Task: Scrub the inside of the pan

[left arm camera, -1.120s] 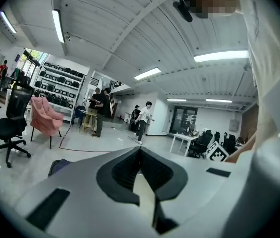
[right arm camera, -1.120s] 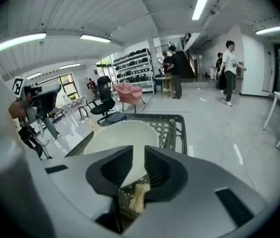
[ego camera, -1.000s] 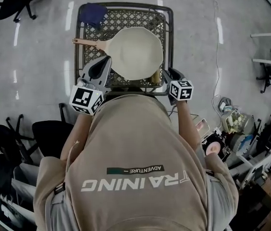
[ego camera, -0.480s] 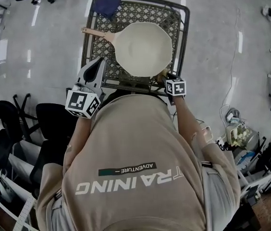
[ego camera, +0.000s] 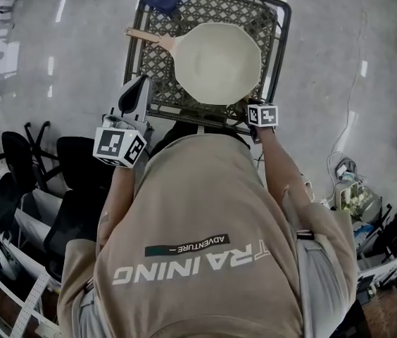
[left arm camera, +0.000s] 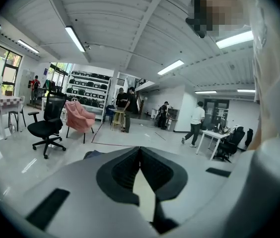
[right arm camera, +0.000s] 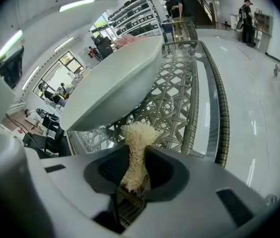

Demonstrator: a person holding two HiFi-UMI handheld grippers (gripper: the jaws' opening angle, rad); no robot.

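The right gripper (right arm camera: 137, 155) has just closed its jaws on a pale fibre scrubber (right arm camera: 140, 133) at the lattice table's (ego camera: 184, 20) near right edge. The left gripper (ego camera: 141, 83) hangs clenched, empty. The cream pan (ego camera: 216, 62) sits mid-table, so scrubbing looks ready to begin.

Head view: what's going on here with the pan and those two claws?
A person holds a claw in each hand at a lattice table where a cream pan sits. The right claw, its jaws just closing, grips a pale fibrous scrubber just outside the pan's near rim. The left claw is shut and empty, near the table's left edge. Scrubbing has not begun.
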